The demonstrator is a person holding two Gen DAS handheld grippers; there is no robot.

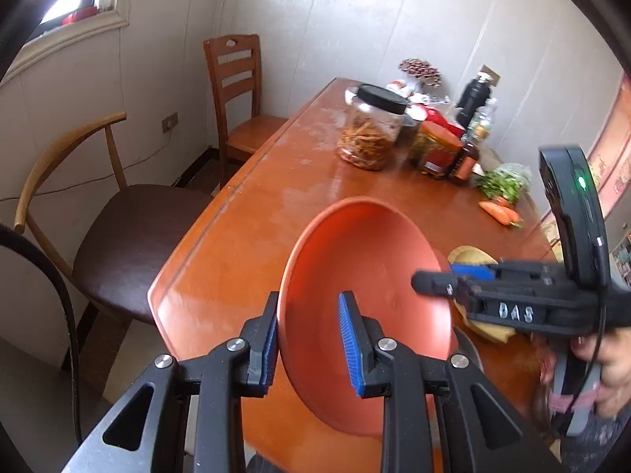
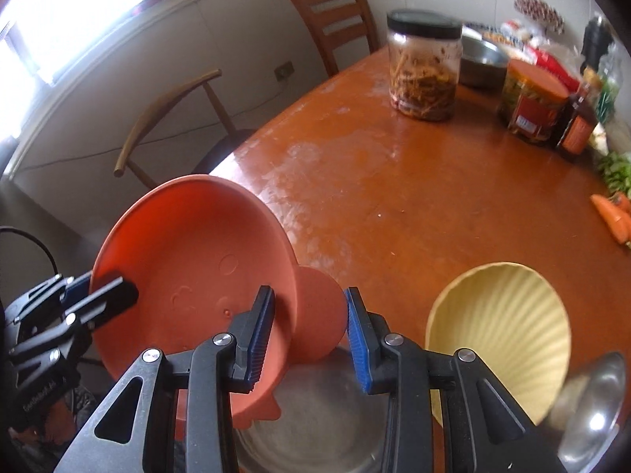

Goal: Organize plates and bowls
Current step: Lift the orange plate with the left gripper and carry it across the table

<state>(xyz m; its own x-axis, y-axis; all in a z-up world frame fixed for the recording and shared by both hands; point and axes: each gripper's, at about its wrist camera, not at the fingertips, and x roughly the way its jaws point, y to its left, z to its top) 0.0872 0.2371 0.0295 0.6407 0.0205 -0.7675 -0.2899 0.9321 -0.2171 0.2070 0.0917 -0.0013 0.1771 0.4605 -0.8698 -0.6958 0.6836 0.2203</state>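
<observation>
An orange plastic bowl (image 1: 366, 295) is tilted on its side above the table's near end. My left gripper (image 1: 309, 339) is open, its fingers either side of the bowl's rim. My right gripper (image 2: 309, 327) is open too, its fingers straddling the same bowl's rim (image 2: 189, 276) and base; it also shows in the left wrist view (image 1: 437, 280). A ribbed yellow bowl (image 2: 501, 339) stands tilted to the right. A steel bowl (image 2: 315, 421) lies under the orange one.
The wooden table (image 2: 394, 181) holds a black-lidded jar (image 2: 424, 67), a red-lidded jar (image 2: 532, 98), a sauce bottle (image 2: 577, 122), carrots (image 2: 613, 213) and greens. A steel lid or ladle (image 2: 595, 406) is at the right. Two chairs (image 1: 118, 213) stand to the left.
</observation>
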